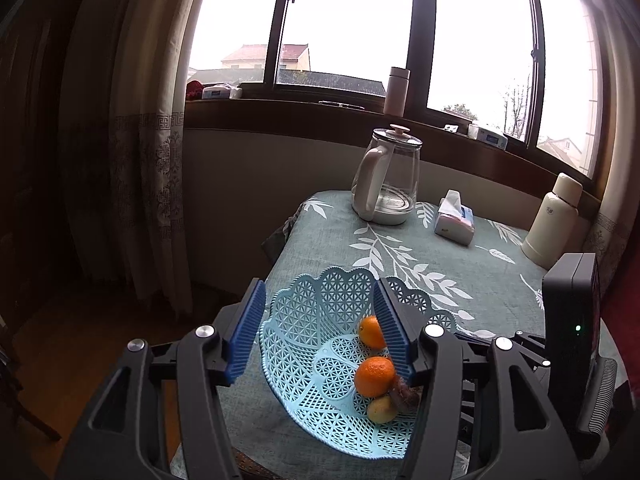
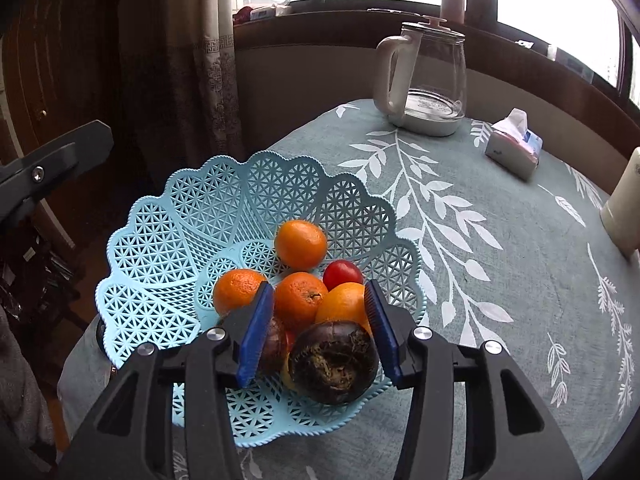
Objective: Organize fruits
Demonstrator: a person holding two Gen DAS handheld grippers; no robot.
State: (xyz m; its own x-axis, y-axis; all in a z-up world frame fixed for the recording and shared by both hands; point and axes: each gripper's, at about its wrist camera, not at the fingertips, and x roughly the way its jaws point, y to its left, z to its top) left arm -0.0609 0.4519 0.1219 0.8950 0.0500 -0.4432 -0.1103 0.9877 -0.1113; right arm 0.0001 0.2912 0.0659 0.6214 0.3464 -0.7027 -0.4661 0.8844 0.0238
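Fruit sits piled in the blue basket (image 2: 168, 236), which rests on the leaf-print cloth (image 2: 500, 280) near the table's edge. My right gripper (image 2: 320, 334) hangs over the basket's near rim with its jaws spread wide, and a dark fruit (image 2: 334, 362) lies between them, close to the right pad; I cannot tell whether either pad touches it. Just beyond the jaws I see four oranges: one (image 2: 239, 291) behind the left fingertip, one (image 2: 298, 300) in the gap, one (image 2: 345, 307) against the right fingertip, and one (image 2: 301, 244) farther out. A red fruit (image 2: 342, 274) shows beyond the right fingertip, and a brownish fruit (image 2: 276, 344) is tucked behind the left pad. My left gripper (image 1: 320, 328) is also spread wide and holds nothing; the basket (image 1: 304, 320) lies between and under its jaws. In that view two oranges (image 1: 374, 376) lie by the right pad, with a yellowish fruit (image 1: 382, 409) nearer the camera. Well beyond both sets of jaws stand a glass kettle (image 2: 428, 80), a tissue pack (image 2: 516, 148) and a cream flask (image 1: 554, 220).
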